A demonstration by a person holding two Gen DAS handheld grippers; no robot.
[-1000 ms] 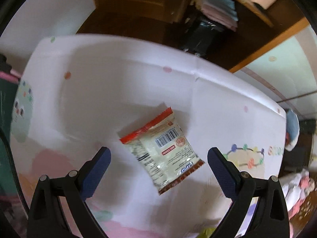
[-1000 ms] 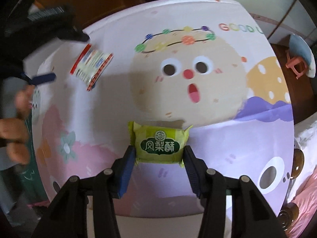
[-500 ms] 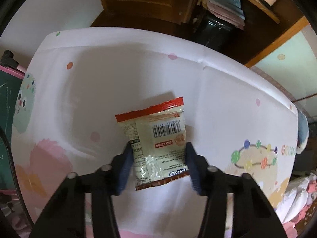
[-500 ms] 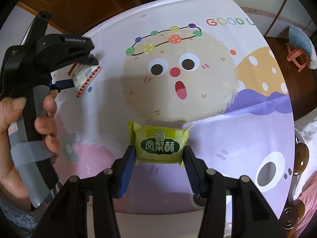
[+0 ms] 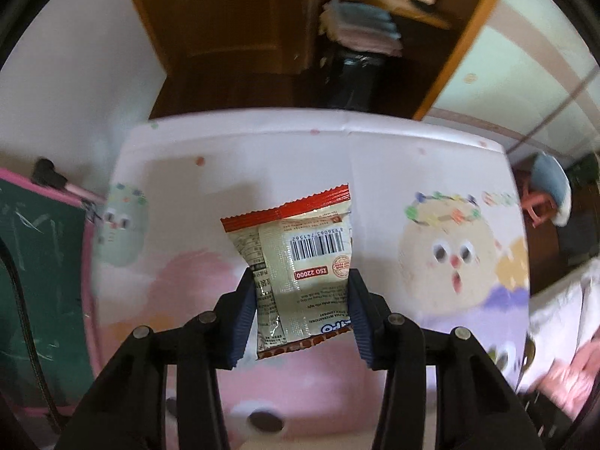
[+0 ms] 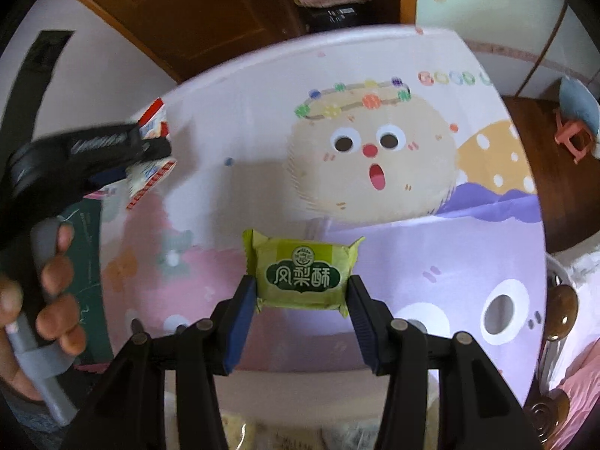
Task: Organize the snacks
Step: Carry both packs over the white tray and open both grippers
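Grippers each held a snack above the cartoon-printed tablecloth (image 6: 431, 262). The left gripper (image 5: 302, 311) was clamped on the lower half of a red-edged cream packet (image 5: 300, 258), barcode side facing the camera, lifted clear of the cloth near its left side. The right gripper (image 6: 302, 300) pinched a green pastry packet (image 6: 302, 272) by its two ends, over the cloth's near edge.

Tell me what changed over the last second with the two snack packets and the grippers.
The left gripper went from open around the red-edged snack packet to shut on it, then lifted it off the cartoon tablecloth; the right wrist view shows it raised. The right gripper stayed shut on the green pastry packet, held above the cloth throughout.
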